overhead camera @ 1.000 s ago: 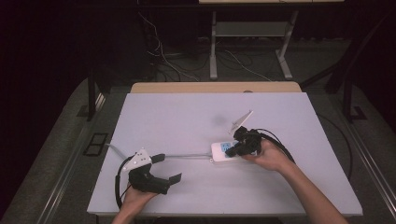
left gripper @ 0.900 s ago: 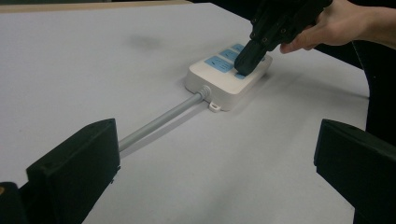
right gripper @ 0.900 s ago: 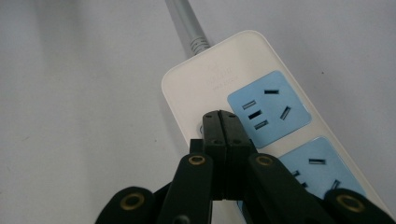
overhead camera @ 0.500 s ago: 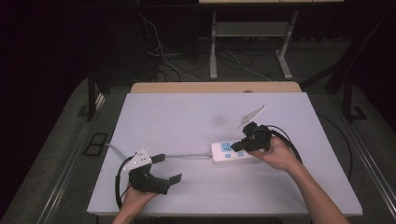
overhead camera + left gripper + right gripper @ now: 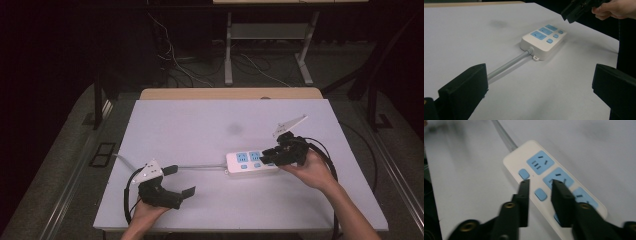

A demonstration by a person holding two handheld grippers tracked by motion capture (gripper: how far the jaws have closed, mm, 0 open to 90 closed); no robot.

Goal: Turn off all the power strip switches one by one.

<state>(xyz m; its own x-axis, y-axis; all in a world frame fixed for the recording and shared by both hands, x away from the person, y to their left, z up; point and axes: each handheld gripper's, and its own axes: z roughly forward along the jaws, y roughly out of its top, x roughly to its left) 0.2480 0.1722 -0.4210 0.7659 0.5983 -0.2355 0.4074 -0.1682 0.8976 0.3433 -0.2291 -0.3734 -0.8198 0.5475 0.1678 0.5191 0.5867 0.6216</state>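
On the white table [image 5: 200, 125], the power strip [image 5: 252, 162] lies right of centre. Your right gripper [image 5: 270, 156] hovers over its far end, jaws just parted, empty. Your left gripper [image 5: 181, 181] waits wide open. Line up squarely over a switch before pressing.

Wide bare stretch of pale lilac table [image 5: 200, 125] toward the far edge; only the white blue-socketed power strip [image 5: 251, 162] and its grey cable [image 5: 200, 167] barring mid-table.
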